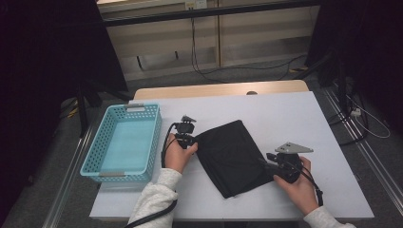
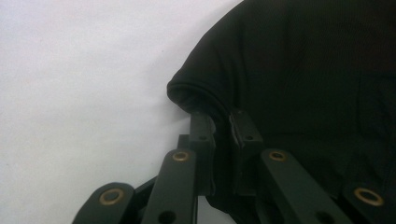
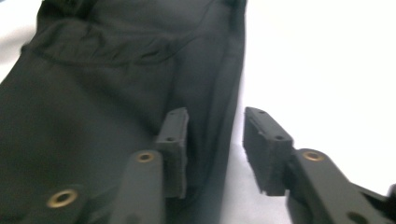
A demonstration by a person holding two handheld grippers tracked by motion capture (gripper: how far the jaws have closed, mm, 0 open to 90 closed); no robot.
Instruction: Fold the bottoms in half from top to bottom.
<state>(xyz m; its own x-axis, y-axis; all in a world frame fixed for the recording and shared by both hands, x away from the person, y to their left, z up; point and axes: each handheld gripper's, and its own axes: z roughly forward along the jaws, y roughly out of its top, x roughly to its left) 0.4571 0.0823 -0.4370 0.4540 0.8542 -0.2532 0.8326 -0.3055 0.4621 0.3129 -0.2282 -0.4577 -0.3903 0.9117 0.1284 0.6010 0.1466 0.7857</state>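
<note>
Black folded cloth (image 1: 234, 156) is seen lying mid-worktop (image 1: 294, 114), just right of the blue basket (image 1: 124, 142). Left gripper (image 2: 219, 119): jaws nearly shut, pinched on the cloth's rolled corner. Right gripper (image 3: 215, 140): jaws approx. half open, cloth's edge between them, pads not pressing, so nothing is held there. Probably a fold or lift is being set up; it'd be done best w/ the right jaws closed on the edge first, then both corners raised evenly. Cloth's near corner sits close to the worktop's front edge; free room is left to the right and beyond.
</note>
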